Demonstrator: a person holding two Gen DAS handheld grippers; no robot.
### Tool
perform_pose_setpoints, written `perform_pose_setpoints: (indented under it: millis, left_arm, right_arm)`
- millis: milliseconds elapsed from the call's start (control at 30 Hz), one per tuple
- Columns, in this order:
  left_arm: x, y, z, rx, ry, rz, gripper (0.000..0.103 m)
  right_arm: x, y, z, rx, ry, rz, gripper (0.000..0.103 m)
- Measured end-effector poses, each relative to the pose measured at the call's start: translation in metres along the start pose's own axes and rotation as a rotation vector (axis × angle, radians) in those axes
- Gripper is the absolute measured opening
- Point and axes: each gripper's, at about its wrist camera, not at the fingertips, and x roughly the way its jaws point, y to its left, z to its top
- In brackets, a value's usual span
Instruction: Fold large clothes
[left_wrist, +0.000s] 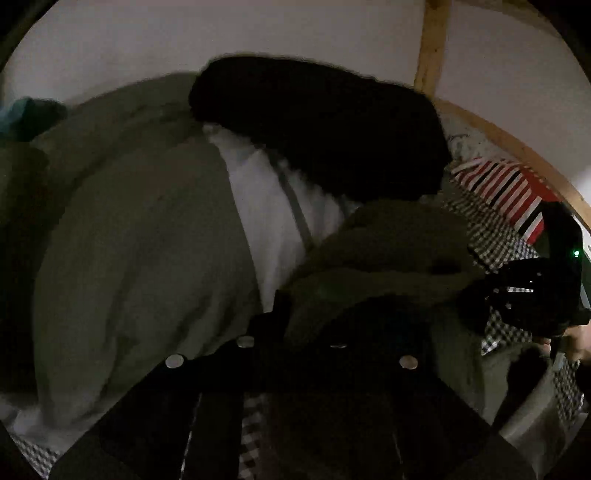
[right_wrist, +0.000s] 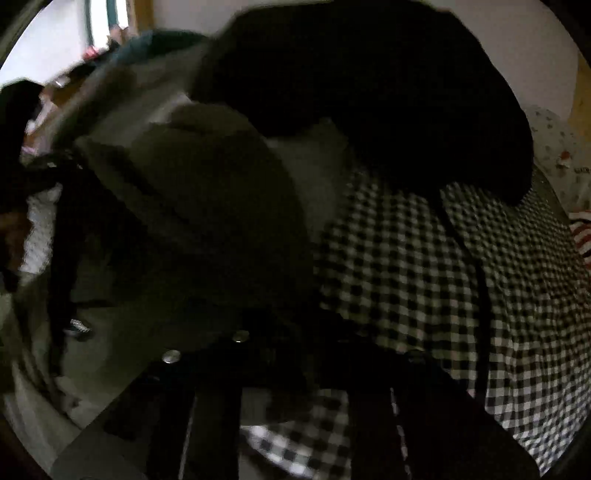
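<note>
Olive jacket, soft, bulky and likely heavy, fills centre frame; left tool and right tool bite its dark edge—best hold: hem.

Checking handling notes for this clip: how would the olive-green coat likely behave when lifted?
The olive-green coat bunches into thick rounded folds, so it is probably floppy yet bulky. Its white lining and black fur-like collar suggest padding, likely heavy-ish, sagging from one grip.

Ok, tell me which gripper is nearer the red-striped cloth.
Right. The right gripper is just below the striped cloth, over the checked sheet. The left gripper is farther off, across the bunched green jacket.
</note>
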Motion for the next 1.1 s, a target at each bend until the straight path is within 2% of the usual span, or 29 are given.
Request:
perform_pose_setpoints:
  millis: [233, 333, 467, 600, 700, 833, 933, 967, 1000, 1033, 1100]
  left_arm:
    - [-0.078, -0.004, -0.002, -0.042, -0.162, 0.006, 0.006]
    - [-0.123, -0.012, -0.016, -0.056, -0.224, 0.01, 0.006]
    - [-0.182, -0.027, -0.058, -0.073, -0.285, 0.011, 0.006]
    - [-0.223, -0.048, -0.115, -0.072, -0.305, 0.053, 0.006]
    - [-0.247, -0.065, -0.165, -0.062, -0.296, 0.089, 0.007]
    - [-0.256, -0.079, -0.216, -0.042, -0.224, 0.124, 0.007]
    - [-0.25, -0.08, -0.241, -0.039, -0.167, 0.141, 0.008]
    - [-0.247, -0.081, -0.254, -0.036, -0.137, 0.158, 0.012]
    - [-0.251, -0.078, -0.264, -0.04, -0.121, 0.161, 0.022]
    - [-0.251, -0.078, -0.272, -0.046, -0.101, 0.162, 0.042]
    - [-0.253, -0.074, -0.287, -0.07, -0.077, 0.17, 0.065]
  right_arm:
    - [-0.088, 0.034, 0.01, -0.003, -0.163, 0.117, 0.01]
    - [-0.129, 0.06, 0.005, -0.038, -0.219, 0.153, 0.01]
    - [-0.177, 0.092, -0.022, -0.047, -0.269, 0.212, 0.01]
    - [-0.215, 0.13, -0.067, -0.084, -0.278, 0.243, 0.01]
    - [-0.231, 0.159, -0.108, -0.121, -0.245, 0.253, 0.01]
    - [-0.225, 0.188, -0.158, -0.16, -0.165, 0.242, 0.01]
    - [-0.212, 0.202, -0.187, -0.181, -0.106, 0.23, 0.011]
    - [-0.207, 0.208, -0.2, -0.185, -0.081, 0.221, 0.011]
    - [-0.202, 0.211, -0.208, -0.187, -0.066, 0.211, 0.012]
    - [-0.2, 0.216, -0.218, -0.193, -0.05, 0.192, 0.013]
    - [-0.196, 0.223, -0.236, -0.205, -0.014, 0.165, 0.018]
